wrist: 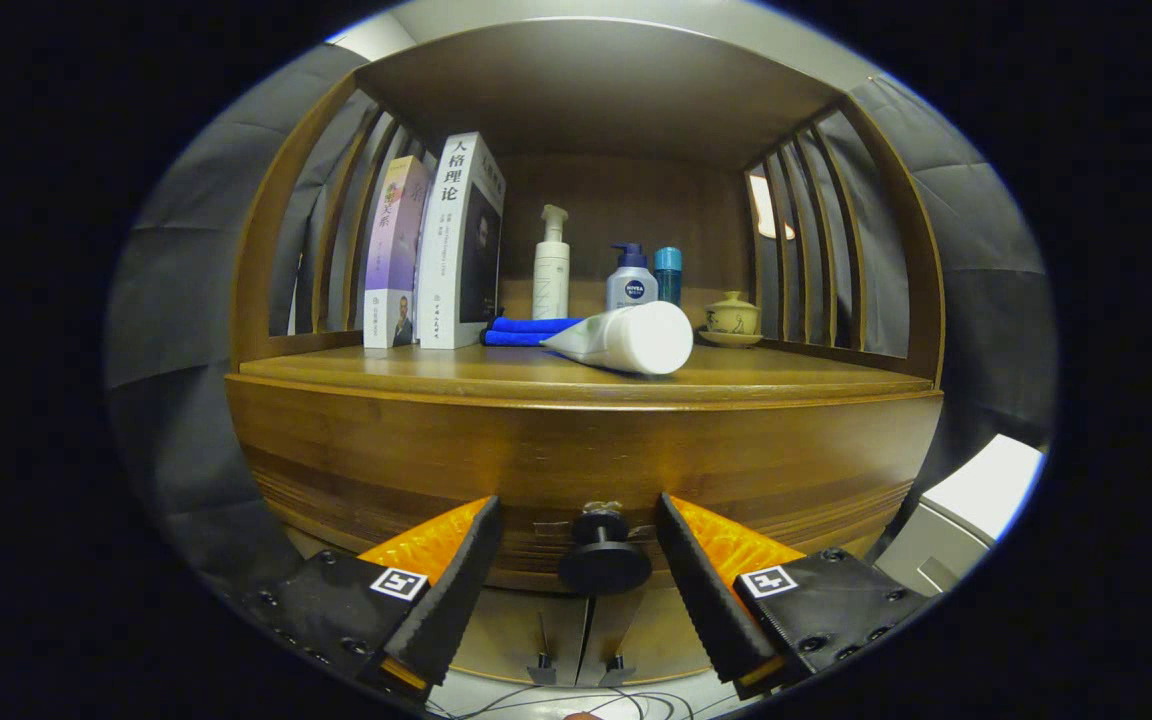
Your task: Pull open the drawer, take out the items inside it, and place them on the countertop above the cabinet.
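On the countertop, going left to right, two books stand upright at about ten o'clock from the drawer knob. A folded blue cloth lies just beside them, and a white pump bottle stands behind it. A white tube lies on its side near the front edge at twelve o'clock from the knob. Behind it stand a lotion bottle and a teal-capped container, with a small lidded teacup at one o'clock.

The drawer front sits flush and closed. The gripper is spread wide, its fingers either side of the knob without touching it.

This fits either a reach to pull the drawer open or a release after pushing it shut; whether the tube came from inside cannot be told. If pulling is the aim, the fingers need to close squarely on the knob and draw straight back.
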A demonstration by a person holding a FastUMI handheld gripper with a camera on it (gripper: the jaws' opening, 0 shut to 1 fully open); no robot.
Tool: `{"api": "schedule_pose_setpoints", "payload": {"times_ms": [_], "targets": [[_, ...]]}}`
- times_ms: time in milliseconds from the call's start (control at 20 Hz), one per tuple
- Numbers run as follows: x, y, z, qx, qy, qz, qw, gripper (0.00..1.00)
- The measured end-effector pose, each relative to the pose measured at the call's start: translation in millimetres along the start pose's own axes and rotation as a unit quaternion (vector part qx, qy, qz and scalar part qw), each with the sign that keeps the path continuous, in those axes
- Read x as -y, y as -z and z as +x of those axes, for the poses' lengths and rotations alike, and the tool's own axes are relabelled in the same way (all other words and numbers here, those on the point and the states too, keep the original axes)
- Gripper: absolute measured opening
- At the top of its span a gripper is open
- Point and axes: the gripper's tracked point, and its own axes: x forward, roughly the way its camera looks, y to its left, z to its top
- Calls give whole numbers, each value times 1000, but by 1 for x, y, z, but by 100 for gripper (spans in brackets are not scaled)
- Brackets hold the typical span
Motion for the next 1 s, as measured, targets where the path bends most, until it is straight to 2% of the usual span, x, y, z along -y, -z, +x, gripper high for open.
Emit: {"api": "schedule_pose_setpoints", "payload": {"times_ms": [150, 300, 700, 1000], "targets": [[-5, -6, -10, 4, -19, 20, 1000, 98], [7, -32, -35, 29, -27, 26, 999, 99], [60, -87, -113, 56, -22, 50, 997, 99], [79, -114, -180, 67, -42, 54, 995, 98]]}}
